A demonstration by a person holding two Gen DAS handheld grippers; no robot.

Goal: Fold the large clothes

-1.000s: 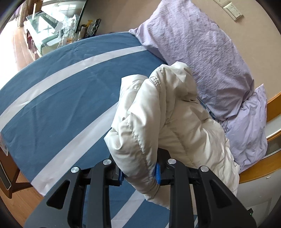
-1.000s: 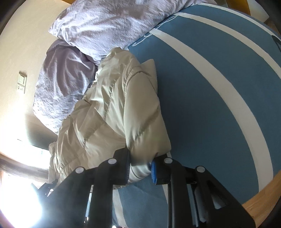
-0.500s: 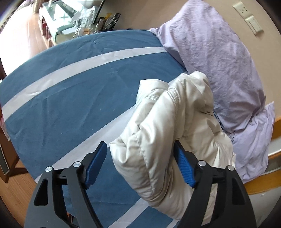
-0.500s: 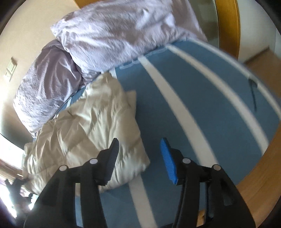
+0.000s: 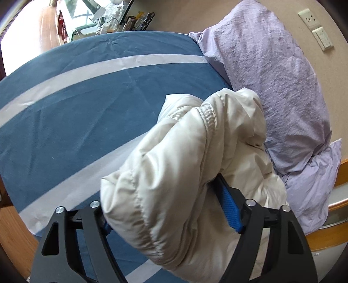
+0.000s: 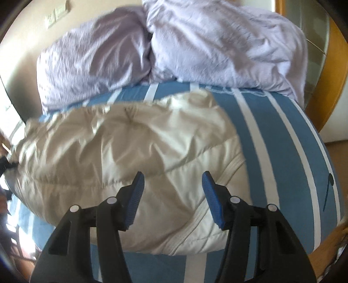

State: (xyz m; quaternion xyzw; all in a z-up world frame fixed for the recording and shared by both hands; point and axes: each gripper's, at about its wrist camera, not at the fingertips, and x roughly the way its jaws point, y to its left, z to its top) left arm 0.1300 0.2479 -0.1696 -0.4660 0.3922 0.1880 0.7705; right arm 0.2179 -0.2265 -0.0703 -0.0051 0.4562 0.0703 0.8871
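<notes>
While the cream quilted puffer jacket (image 6: 121,156) lies bunched on the blue bed cover with white stripes (image 5: 71,104), both tools sit close over it. Taking the jacket as the marker: the two lilac crumpled pillows (image 6: 156,48) are heaped just beyond its far edge against the beige wall (image 5: 217,15), and bare striped cover runs off to its side towards a cluttered glass-topped stand (image 5: 97,15) well away.

The left tongs (image 5: 171,215) are spread wide, a thick roll of the jacket's padded edge bulging up between the blue pads (image 5: 230,209). One pad touches the fabric; the other is mostly hidden behind the roll, so I would say the roll is straddled rather than pinched. That bulk probably sits there because a fold has just been laid down.

The right tongs (image 6: 171,196) hang spread above the jacket's near half, close to the long zip seam (image 6: 208,209), pinching nothing. The view is blurred. To my eye the coat looks doubled over but lumpy, so the fold seems partly done, with flattening or another fold left.
</notes>
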